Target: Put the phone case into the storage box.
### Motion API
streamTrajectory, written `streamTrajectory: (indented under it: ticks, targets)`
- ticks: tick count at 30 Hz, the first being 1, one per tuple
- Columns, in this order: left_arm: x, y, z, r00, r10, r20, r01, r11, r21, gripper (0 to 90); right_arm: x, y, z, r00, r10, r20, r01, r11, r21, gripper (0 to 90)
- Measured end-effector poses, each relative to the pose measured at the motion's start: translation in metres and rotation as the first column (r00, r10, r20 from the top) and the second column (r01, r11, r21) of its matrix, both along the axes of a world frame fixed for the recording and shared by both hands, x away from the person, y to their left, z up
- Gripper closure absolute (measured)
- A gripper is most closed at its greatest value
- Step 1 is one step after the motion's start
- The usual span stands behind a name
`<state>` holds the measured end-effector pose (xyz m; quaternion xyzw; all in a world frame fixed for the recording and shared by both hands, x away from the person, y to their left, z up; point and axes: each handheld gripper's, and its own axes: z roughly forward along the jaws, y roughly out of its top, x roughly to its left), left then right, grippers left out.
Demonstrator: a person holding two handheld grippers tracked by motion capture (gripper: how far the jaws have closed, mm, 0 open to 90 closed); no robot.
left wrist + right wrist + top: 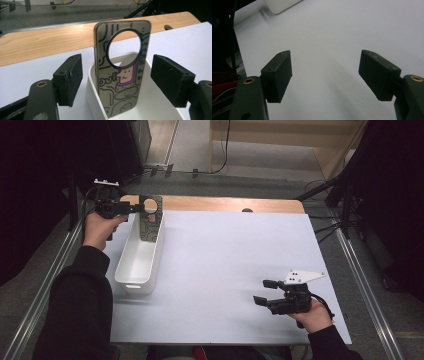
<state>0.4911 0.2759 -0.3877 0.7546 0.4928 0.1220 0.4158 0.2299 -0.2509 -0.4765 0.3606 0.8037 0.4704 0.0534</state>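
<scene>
Left gripper [116, 82] was seen with its jaws spread apart, a clear gap being left on either side of the phone case [121, 72] that stood between them (no pad was pressed against it). The case, printed with cartoon drawings and pierced by a large round hole near its top, was found standing upright in the far end of the white bin [160, 110], its lower part sunk inside the bin and its top raised above the rim. In the high view the left gripper [136, 209] was held level at the case [151, 220], above the bin [136, 265], which lay along the left side of the white table [225, 265]. Right gripper [265, 292] was kept well apart at the near right of the table, its jaws wide and nothing held between them.
</scene>
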Motion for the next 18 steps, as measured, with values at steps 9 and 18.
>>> streamTrajectory:
  ticks: [9,18]
  targets:
    - [-0.012,0.002,0.018,0.9996,-0.026,0.009,0.026,0.9995,-0.017,25.1,0.0,0.0,0.001,1.0,-0.006,0.005,0.006,1.0,0.004,25.7]
    - [-0.022,-0.003,0.03,0.9983,-0.058,0.007,0.058,0.9982,-0.011,25.0,0.002,0.0,0.001,1.0,-0.003,0.001,0.003,1.0,0.007,25.7]
